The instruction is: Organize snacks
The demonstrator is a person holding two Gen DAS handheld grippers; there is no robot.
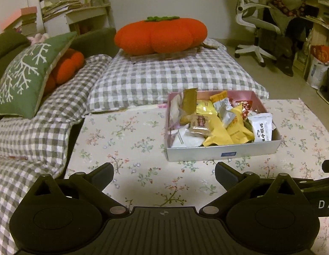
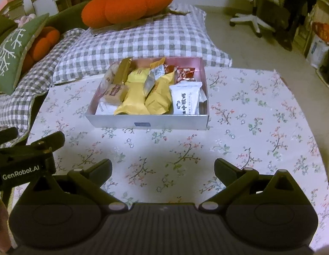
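Floral cloth [image 1: 126,140] fills our left view: the left gripper [image 1: 164,173] stands wide and empty, the box [image 1: 223,153] of snacks [image 1: 215,121] far right of it. Nothing lies loose, so we judge the sorting nearly done.

From the right, the right gripper [image 2: 163,169], also wide and empty, faces the box squarely; only here the box's right wall and the bare cloth right of it show. Next we'd check for strays.
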